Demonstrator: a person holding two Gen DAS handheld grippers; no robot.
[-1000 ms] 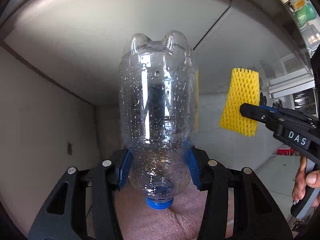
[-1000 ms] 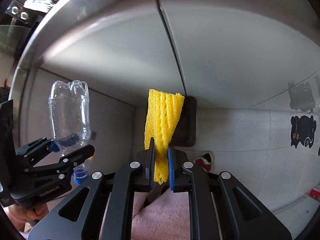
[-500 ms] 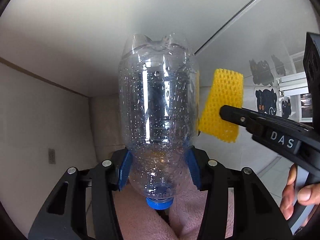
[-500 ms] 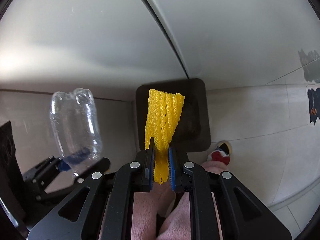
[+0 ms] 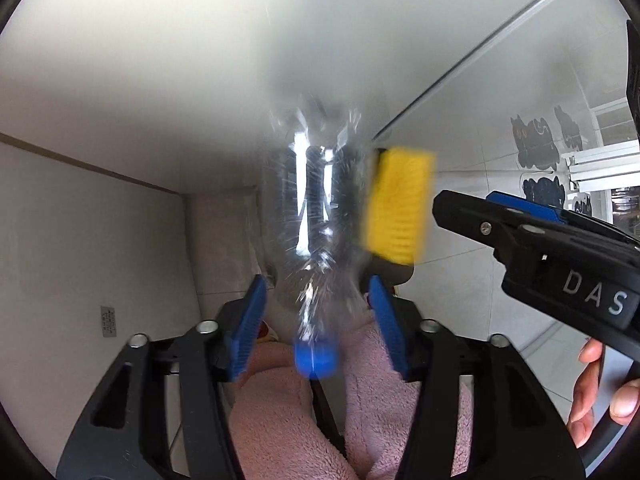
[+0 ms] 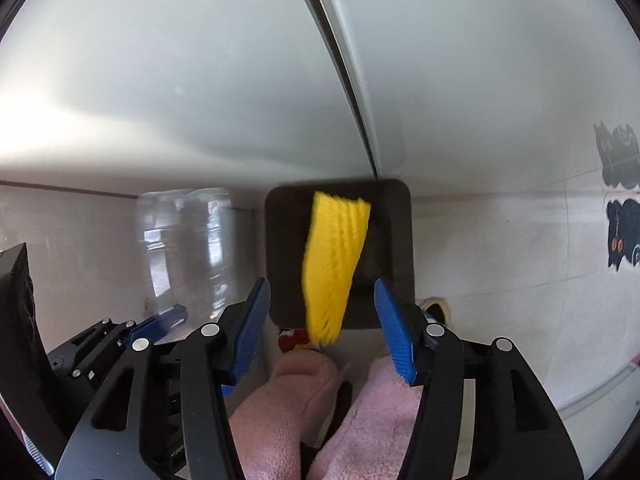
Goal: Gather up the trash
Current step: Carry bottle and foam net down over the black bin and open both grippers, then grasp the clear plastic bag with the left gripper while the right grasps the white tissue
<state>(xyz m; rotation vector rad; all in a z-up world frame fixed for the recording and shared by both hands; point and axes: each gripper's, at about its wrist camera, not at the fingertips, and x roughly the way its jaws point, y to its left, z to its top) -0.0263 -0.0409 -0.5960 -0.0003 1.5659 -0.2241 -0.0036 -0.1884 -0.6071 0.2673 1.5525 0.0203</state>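
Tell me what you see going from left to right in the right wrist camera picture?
Left gripper → clear plastic bottle → yellow foam net in front of the dark bin → black cat stickers.

Clear, glossy plastic on the bottle (image 5: 316, 216), beaded with droplets and streaked by motion blur; blue plastic for its cap (image 5: 315, 356). Yellow foam netting (image 6: 334, 264), ribbed and matt. Matt black plastic on the left gripper (image 5: 316, 320) and right gripper (image 6: 320, 320), with bright metal screws and ribbed blue pads (image 6: 394, 334). Pink fleece trousers (image 6: 384, 412), soft and fuzzy. Dark, matt bin (image 6: 400, 220). Smooth pale floor tiles (image 6: 500, 248), faintly glossy. Smooth white satin panel (image 6: 200, 80).
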